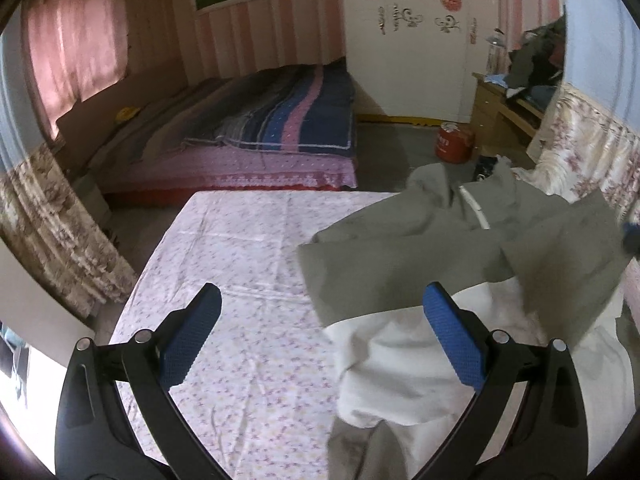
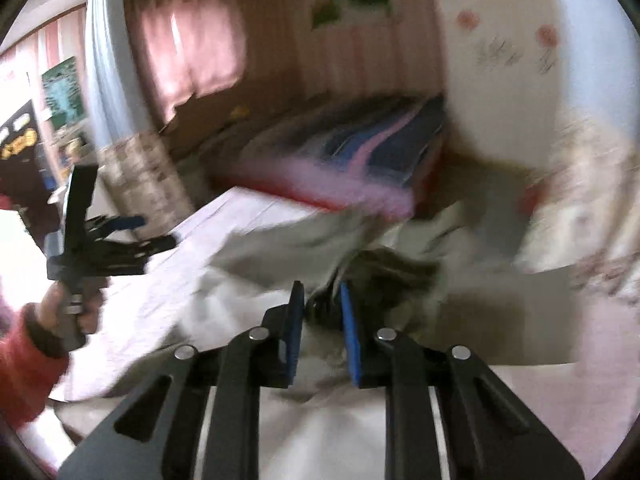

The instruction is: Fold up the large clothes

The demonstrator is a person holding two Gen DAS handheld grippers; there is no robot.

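Observation:
A large grey garment with a white lining point(image 1: 440, 264) lies crumpled on the right side of a bed covered with a floral sheet point(image 1: 240, 260). My left gripper point(image 1: 320, 332) is open and empty, held above the sheet at the garment's left edge. In the blurred right wrist view my right gripper point(image 2: 322, 300) is shut on a bunched fold of the garment point(image 2: 320, 308) and holds it above the bed. The left gripper also shows in that view point(image 2: 120, 236), held in a hand at the far left.
A second bed with a blue and pink striped quilt point(image 1: 272, 128) stands beyond. A red container point(image 1: 454, 144) sits on the floor by a wooden desk point(image 1: 504, 116) piled with clothes. Floral curtains point(image 1: 580, 152) hang at the right.

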